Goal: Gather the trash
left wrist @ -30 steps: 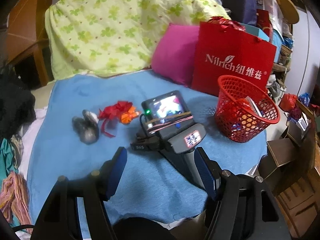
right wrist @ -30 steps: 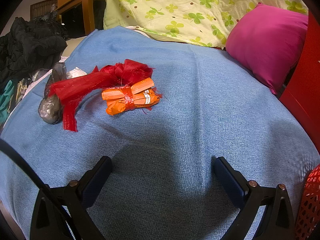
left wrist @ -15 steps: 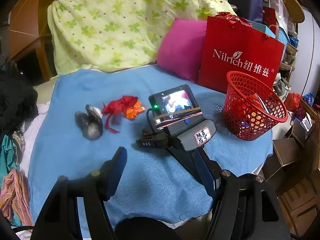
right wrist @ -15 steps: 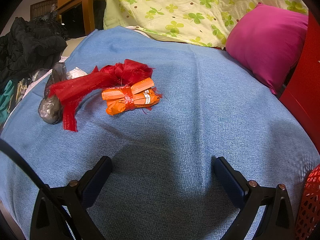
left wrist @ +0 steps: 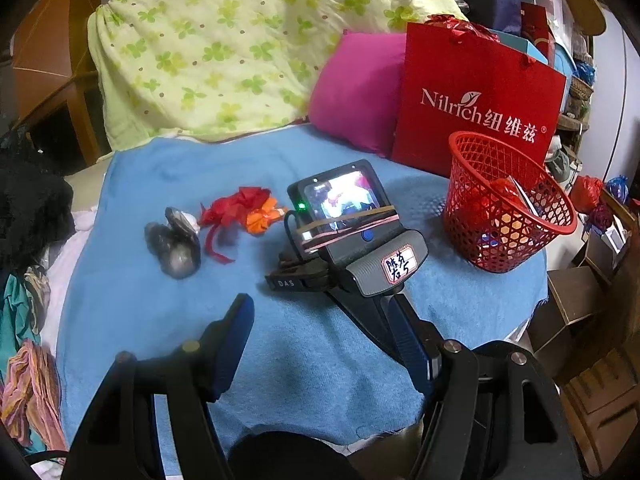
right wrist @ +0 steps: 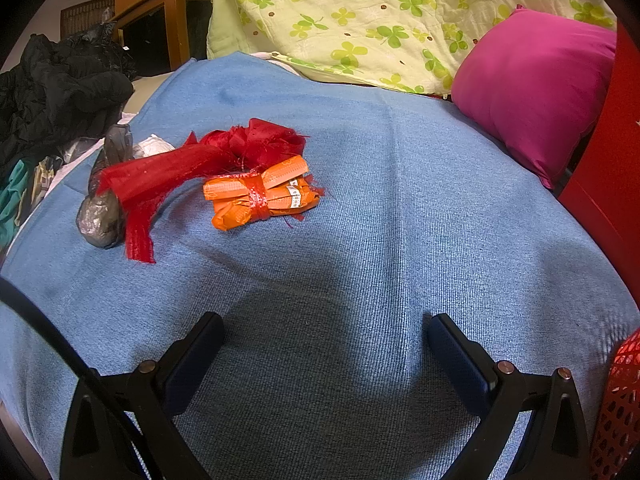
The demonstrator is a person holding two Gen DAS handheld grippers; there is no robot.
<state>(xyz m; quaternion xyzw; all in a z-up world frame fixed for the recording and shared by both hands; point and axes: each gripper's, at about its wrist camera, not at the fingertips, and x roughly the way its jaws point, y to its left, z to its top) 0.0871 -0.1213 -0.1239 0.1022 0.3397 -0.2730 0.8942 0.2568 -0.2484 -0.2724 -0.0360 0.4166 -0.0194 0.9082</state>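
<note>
A blue cloth (right wrist: 360,208) covers the bed, and every place here is taken from it. Toward its left side lie three bits of trash in a cluster: an orange packet (right wrist: 260,196) bound with red tape, a red mesh strip (right wrist: 192,172) touching the packet's left edge and trailing down over the cloth, and a grey wad (right wrist: 102,216) just beside the mesh, nearest the cloth's left border. At the cloth's right edge stands a red basket (left wrist: 516,184), upright, with some wrappers already inside. Behind the basket, at the cloth's far right corner, a red bag (left wrist: 480,104) leans against a pink pillow (left wrist: 356,88); a green quilt (left wrist: 248,44) is heaped along the far edge. The right gripper (right wrist: 326,344) hovers over bare cloth near the middle, its jaws apart with nothing between them, the trash ahead of it and to its left. The left gripper (left wrist: 324,328) hangs above the cloth's near edge, jaws likewise apart and empty; the right one's body and small screen show just beyond its fingers.
</note>
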